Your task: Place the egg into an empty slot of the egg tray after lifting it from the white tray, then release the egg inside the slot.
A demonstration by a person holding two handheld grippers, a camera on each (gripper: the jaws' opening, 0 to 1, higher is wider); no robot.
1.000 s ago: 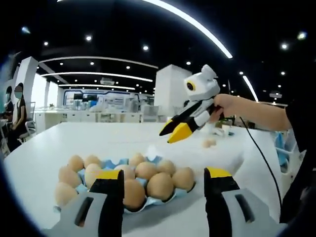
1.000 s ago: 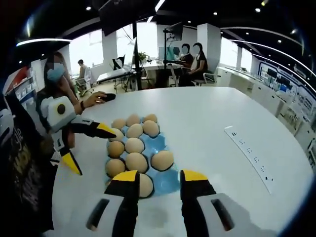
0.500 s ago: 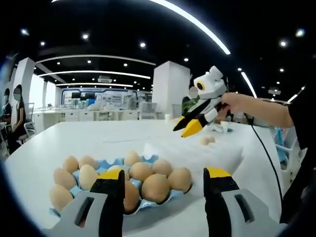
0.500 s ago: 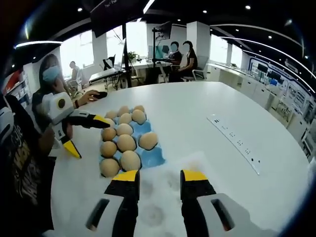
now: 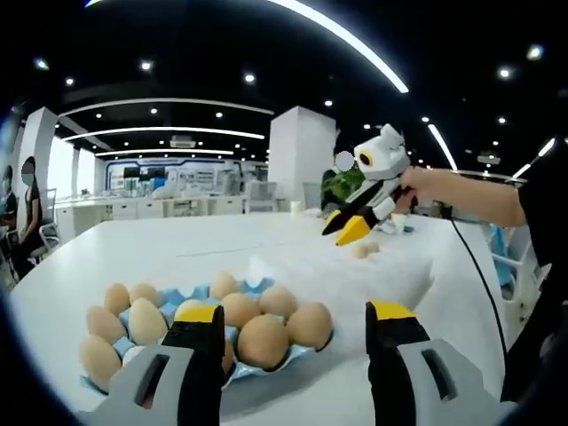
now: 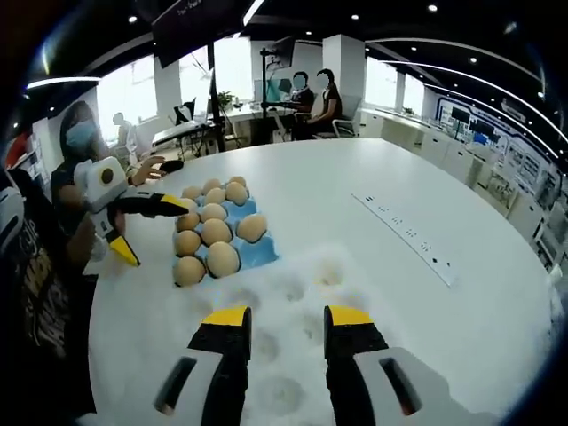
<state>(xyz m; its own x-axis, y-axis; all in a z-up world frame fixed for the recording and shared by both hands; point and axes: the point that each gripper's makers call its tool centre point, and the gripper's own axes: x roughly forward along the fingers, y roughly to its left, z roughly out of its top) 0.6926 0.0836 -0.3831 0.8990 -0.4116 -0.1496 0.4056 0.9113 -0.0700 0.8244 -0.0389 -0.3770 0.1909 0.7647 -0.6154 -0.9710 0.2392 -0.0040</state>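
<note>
In the right gripper view, the right claw (image 6: 283, 330) gapes empty at bottom centre over the white tray (image 6: 293, 355); one egg (image 6: 330, 274) lies farther up it. Left of centre on the counter (image 6: 390, 195), the blue egg tray (image 6: 253, 253) sits beside the open, empty left claw (image 6: 155, 231).

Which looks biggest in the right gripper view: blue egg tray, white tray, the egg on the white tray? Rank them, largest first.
1. White tray, though nearness to the camera enlarges it.
2. Blue egg tray.
3. Egg on the white tray, clearly smallest.
</note>
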